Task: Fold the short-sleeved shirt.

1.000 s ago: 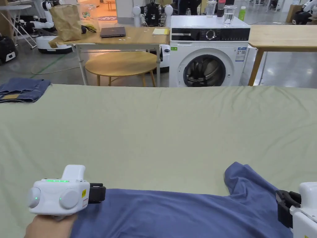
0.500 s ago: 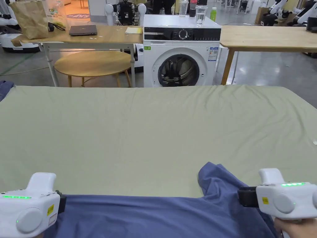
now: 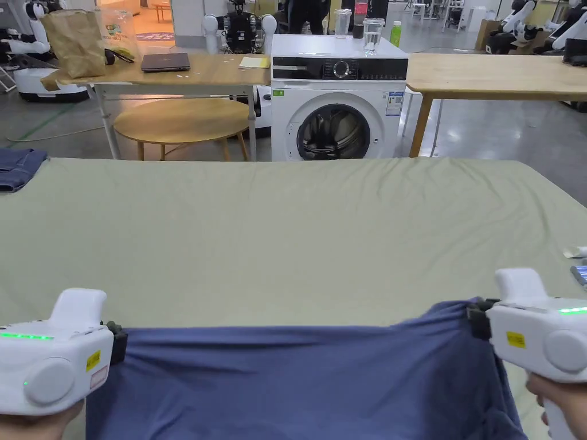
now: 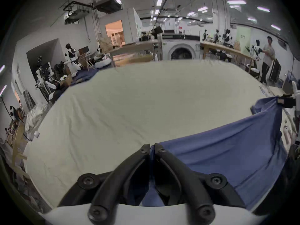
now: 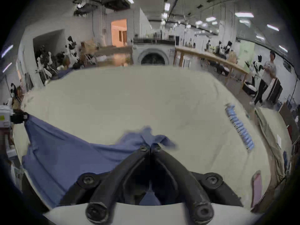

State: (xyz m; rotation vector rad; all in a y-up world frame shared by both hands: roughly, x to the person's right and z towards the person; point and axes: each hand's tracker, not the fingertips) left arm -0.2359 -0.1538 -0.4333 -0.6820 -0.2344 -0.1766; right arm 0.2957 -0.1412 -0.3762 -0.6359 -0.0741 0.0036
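the desk [image 3: 298, 229] under its pale green sheet takes up most of the room in front of me, with a washing machine [image 3: 338, 100] standing behind its far edge. the blue shirt [image 3: 304, 384] hangs stretched along the near edge, lifted between both hands. the left claw [image 4: 151, 149] is clenched on one end of the top hem, and the right claw [image 5: 150, 147] is clenched on the bunched cloth at the other end.

Robotics lab: humanoid robots [image 3: 241, 26], washer [image 3: 338, 97], workbenches [image 3: 493, 74].
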